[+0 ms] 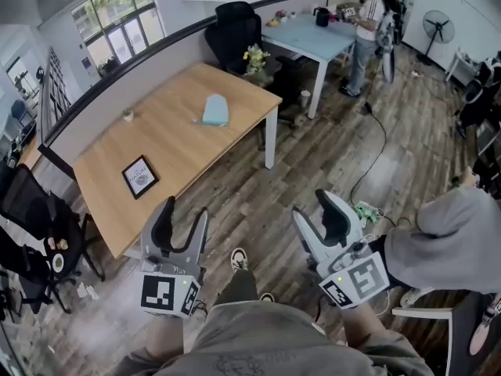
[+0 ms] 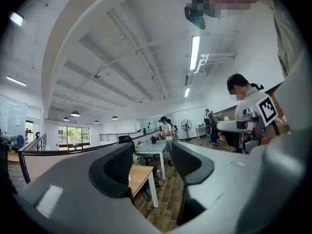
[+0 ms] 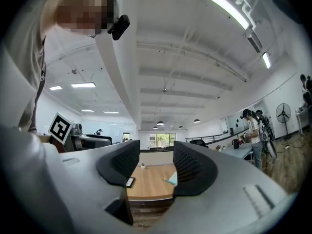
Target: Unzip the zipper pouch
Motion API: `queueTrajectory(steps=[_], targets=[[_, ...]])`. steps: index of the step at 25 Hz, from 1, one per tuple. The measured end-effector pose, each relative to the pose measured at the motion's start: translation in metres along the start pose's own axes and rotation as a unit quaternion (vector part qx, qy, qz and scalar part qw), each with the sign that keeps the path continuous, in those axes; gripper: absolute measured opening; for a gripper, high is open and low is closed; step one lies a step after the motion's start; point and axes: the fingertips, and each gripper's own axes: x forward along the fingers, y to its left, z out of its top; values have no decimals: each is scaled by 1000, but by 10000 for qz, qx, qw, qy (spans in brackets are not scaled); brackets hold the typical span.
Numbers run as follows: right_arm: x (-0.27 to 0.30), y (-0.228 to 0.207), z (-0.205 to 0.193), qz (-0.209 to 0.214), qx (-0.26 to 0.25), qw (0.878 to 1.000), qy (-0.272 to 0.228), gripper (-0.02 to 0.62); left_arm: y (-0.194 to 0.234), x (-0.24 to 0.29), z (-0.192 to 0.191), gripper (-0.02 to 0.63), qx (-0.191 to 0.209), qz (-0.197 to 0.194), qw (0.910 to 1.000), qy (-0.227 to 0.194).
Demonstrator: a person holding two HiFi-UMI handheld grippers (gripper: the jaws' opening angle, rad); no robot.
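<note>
The pale teal fabric zipper pouch [image 1: 214, 110] lies on the light wooden table [image 1: 168, 151], well apart from the left gripper [image 1: 182, 219] and the right gripper [image 1: 317, 214], both held low with jaws spread and empty. Best to step up close first, then pin one end of the pouch with one gripper while the other takes the pull tab, which is too small to locate from here.

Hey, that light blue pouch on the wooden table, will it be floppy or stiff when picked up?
Probably floppy: the pouch looks soft and rounded, like fabric, so it may sag from a pinched corner. Lying flat on the smooth table, it would probably slide rather than tip when pushed.
</note>
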Motion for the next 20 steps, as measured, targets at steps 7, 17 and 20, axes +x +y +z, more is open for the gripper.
queueTrajectory(steps=[7,17,20], targets=[[37,-19,-24,21,-54,9998,197,198,22,36,-20,241,13,-28,10000,81],[139,-67,-52,-99,-40,9987,501,198,92,133,-42,235,-93,-111,9997,207],[180,-81,-59,-131,-24,9983,565,198,120,168,-48,232,-77,-154,9995,264]])
